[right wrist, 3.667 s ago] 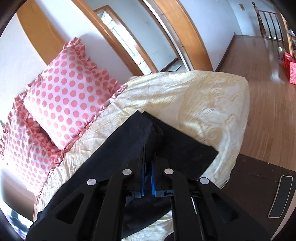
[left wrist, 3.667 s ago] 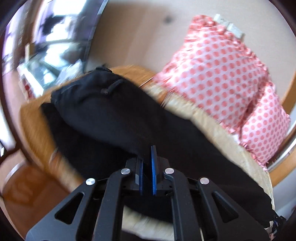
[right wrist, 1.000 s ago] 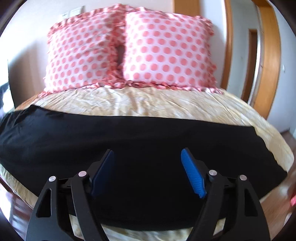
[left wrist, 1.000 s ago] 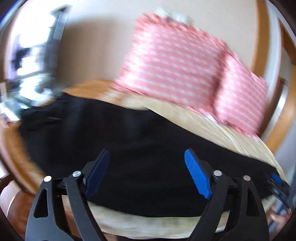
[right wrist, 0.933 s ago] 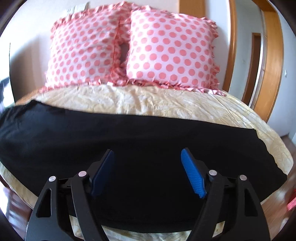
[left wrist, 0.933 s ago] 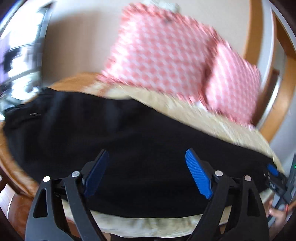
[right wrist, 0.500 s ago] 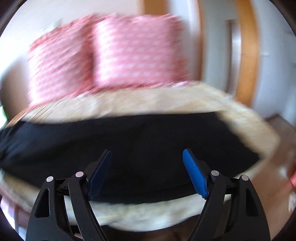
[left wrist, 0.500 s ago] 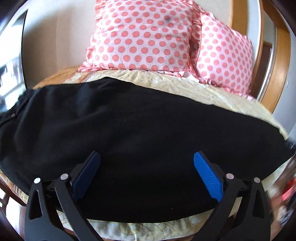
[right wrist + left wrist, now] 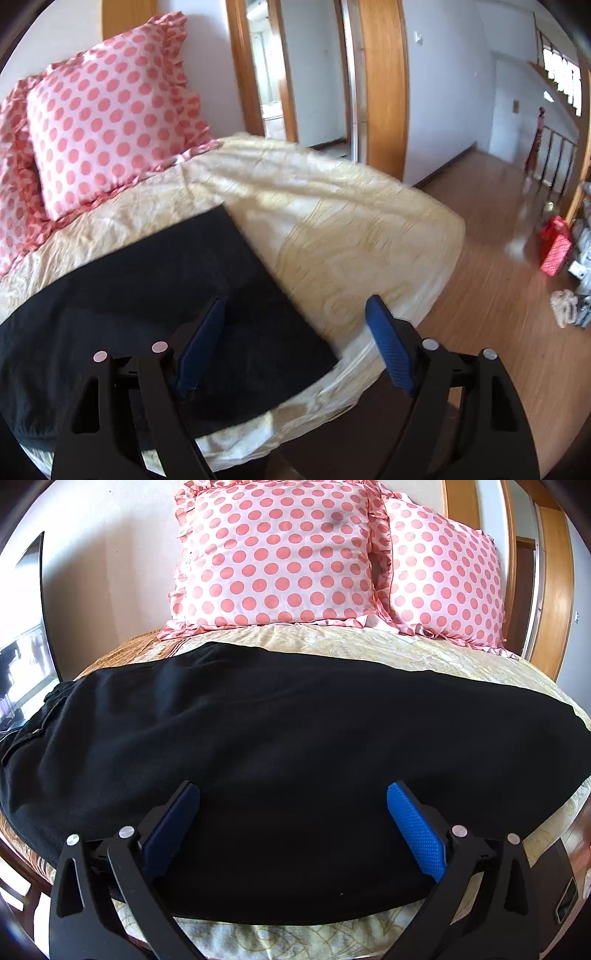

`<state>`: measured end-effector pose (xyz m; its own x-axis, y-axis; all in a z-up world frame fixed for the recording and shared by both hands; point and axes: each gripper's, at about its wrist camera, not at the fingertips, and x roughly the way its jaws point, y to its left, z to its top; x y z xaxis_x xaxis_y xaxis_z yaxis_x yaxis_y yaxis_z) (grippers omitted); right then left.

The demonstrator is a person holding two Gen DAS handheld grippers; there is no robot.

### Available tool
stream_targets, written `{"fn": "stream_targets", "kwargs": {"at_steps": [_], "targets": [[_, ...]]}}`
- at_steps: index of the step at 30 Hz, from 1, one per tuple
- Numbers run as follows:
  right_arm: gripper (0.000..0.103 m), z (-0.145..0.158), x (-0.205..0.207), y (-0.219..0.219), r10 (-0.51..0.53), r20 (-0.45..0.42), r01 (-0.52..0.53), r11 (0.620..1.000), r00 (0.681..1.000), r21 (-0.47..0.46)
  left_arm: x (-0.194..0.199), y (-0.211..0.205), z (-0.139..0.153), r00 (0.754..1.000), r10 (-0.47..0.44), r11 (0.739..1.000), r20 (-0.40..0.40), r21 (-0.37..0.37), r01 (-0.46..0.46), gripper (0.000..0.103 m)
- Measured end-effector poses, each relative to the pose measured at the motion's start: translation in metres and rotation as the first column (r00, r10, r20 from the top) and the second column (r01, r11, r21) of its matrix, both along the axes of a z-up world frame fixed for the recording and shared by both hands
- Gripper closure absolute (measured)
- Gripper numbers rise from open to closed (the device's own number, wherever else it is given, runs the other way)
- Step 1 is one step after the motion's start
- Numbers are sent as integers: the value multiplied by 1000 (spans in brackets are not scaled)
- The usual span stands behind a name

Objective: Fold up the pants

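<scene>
Bed (image 9: 369,653), cream patterned cover, carries everything. Two pink polka-dot pillows (image 9: 280,554) stand against the head edge.

Black pants (image 9: 295,738) lie flat along the near edge of the bed, one long band, legs apparently stacked one on the other. Waistband end toward the left edge; cuff end (image 9: 280,295) stops short of the right edge, bare cover beyond it.

Progress, as a judgement: lengthwise fold looks done. Crosswise folds, cuff toward waist, remain.

Left gripper (image 9: 293,827): jaws spread wide, nothing between them, above mid-pants near the front edge. Right gripper (image 9: 295,343): also released and empty, over the cuff end.

Against 3.7 s ago: both tongs were then clenched on black fabric, pants bunched and lifted; now cloth is laid out and let go. Since one second ago the right view has swung from the pillows toward the cuff end and the doorway; left view has sharpened and steadied.
</scene>
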<state>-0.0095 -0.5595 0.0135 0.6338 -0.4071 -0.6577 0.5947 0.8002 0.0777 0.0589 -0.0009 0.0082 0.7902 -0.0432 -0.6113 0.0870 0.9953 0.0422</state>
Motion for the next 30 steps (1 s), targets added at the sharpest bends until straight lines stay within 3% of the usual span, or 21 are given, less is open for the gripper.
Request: {"fn": "stream_targets", "kwargs": {"at_steps": [3, 7, 11, 16, 24, 27, 30], "targets": [[26, 0, -4, 18, 53, 32, -52, 998, 998, -31, 1, 0, 0, 1000, 1, 1000, 1, 1, -1, 2], [43, -2, -14, 22, 73, 95, -71, 997, 993, -22, 2, -1, -1, 1000, 4, 1000, 4, 3, -4, 2], [54, -1, -16, 18, 56, 112, -54, 998, 992, -13, 2, -1, -1, 1000, 3, 1000, 6, 4, -3, 2], [79, -1, -13, 18, 67, 140, -70, 997, 988, 20, 3, -1, -1, 1000, 3, 1000, 5, 4, -3, 2], [82, 20, -1, 29, 113, 254, -136, 988, 961, 78, 3, -2, -1, 1000, 3, 1000, 8, 5, -3, 2], [83, 40, 9, 42, 166, 332, -212, 971, 929, 108, 3, -2, 0, 1000, 3, 1000, 10, 5, -3, 2], [83, 63, 28, 66, 246, 420, -328, 935, 874, 136, 2, -2, 0, 1000, 3, 1000, 11, 5, -3, 2]]}}
